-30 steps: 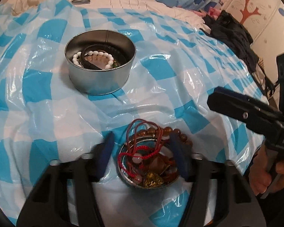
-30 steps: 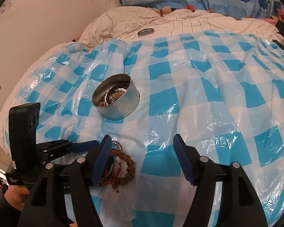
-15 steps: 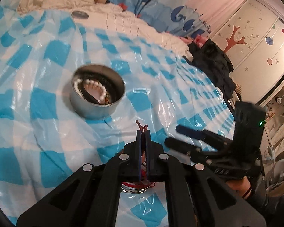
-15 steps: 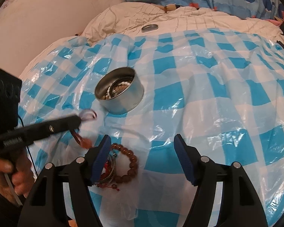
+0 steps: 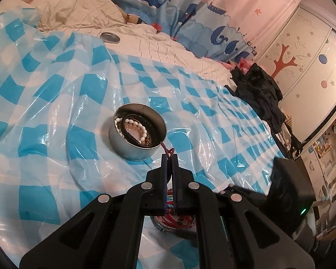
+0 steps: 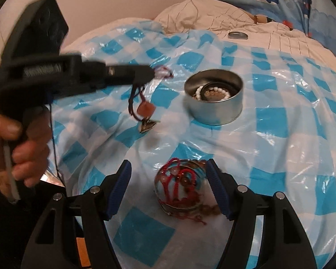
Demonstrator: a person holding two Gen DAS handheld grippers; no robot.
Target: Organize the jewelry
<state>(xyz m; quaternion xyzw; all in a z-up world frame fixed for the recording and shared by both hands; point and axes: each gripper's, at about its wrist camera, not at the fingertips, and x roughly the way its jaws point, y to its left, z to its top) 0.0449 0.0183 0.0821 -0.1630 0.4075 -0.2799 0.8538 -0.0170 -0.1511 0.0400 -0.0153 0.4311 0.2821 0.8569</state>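
Note:
My left gripper is shut on a red cord necklace; in the right wrist view its pendants hang above the sheet, left of the round metal tin. The tin holds a white bead bracelet and dark bands. My right gripper is open, its jaws on either side of a small dish of red cords and beads. That dish shows under my left gripper.
Everything rests on a blue and white checked plastic sheet over a bed. A tin lid lies on the white quilt at the back. Dark clothes are piled at the bed's right edge.
My left gripper closed on the red cord necklace in the small dish and lifted it up toward the tin. My right gripper moved in around the dish.

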